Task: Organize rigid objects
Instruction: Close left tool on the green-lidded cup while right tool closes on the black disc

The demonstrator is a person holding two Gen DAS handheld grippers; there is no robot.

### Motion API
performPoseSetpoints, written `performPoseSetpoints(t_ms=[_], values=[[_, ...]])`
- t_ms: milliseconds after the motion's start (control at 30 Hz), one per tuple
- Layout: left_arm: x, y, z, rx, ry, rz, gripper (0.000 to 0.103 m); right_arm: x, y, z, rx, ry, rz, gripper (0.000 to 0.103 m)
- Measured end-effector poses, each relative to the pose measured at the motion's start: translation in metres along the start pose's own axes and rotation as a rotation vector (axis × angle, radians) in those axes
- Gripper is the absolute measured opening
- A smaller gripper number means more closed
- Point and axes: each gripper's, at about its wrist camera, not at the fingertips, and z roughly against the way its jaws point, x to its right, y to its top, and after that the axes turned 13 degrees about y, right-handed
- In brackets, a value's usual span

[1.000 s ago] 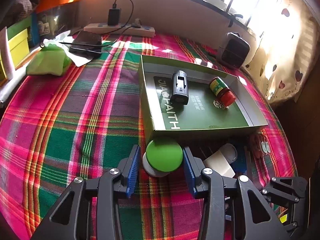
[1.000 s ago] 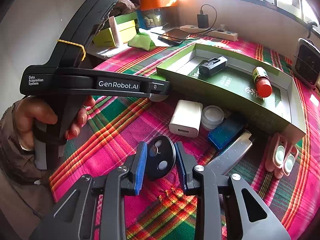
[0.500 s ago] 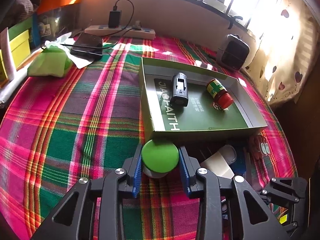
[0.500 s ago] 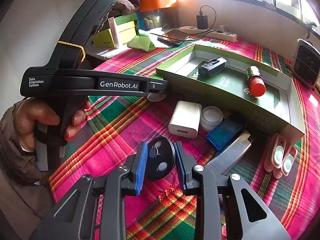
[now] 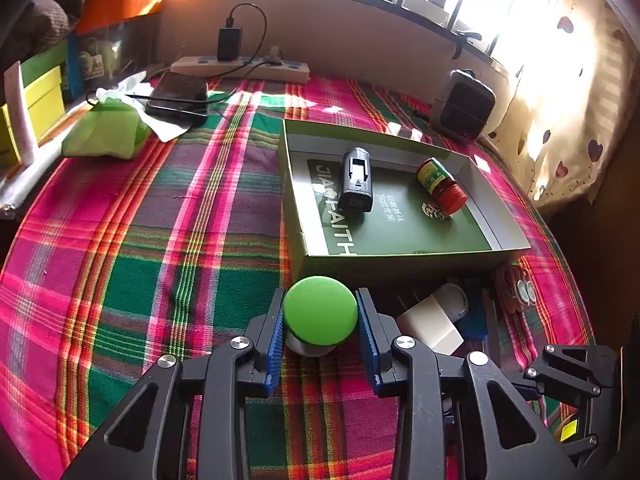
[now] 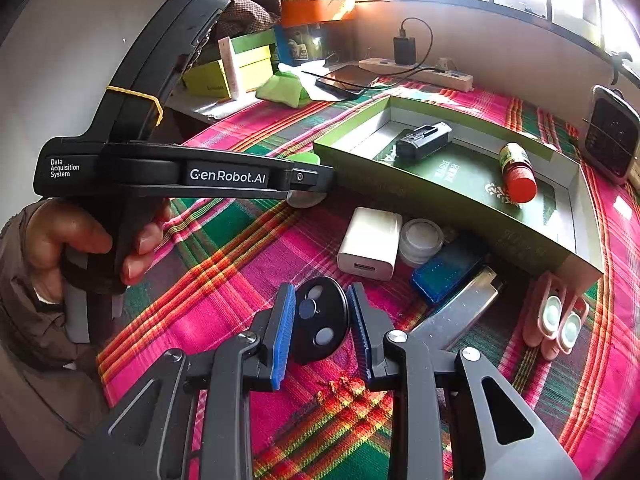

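In the left wrist view my left gripper [image 5: 320,300] is shut on a small white jar with a round green lid [image 5: 320,311], both blue pads pressed against the lid's sides. The jar stands on the plaid cloth just in front of the green box's near wall [image 5: 304,256]. The right wrist view shows this gripper from the side [image 6: 308,178], held by a hand. My right gripper [image 6: 321,296] is shut on a black round remote with pale buttons [image 6: 322,320], low over the cloth. Inside the box lie a black battery pack [image 5: 356,180] and a red-capped bottle [image 5: 440,188].
Along the box's near side lie a white charger [image 6: 370,242], a small clear jar [image 6: 422,240], a blue case [image 6: 448,274], a metal bar [image 6: 460,316] and a pink double case [image 6: 556,320]. Behind it are a phone [image 5: 178,96], a power strip [image 5: 240,68] and a green cloth [image 5: 104,132].
The left gripper's jaws have closed in from either side onto the green lid. The right gripper and its black remote have not moved.
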Motion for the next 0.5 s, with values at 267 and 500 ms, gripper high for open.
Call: performPoseSetpoints(t_ms=[267,500], values=[[0.003,0.001,0.013,0.027,-0.007,-0.015,0.032,0.000,0.001,0.005,0.019,-0.013,0.000,0.026],[0.004,0.001,0.024,0.045,-0.006,-0.023,0.032,-0.002,0.002,0.012,0.052,-0.013,-0.004,0.026]])
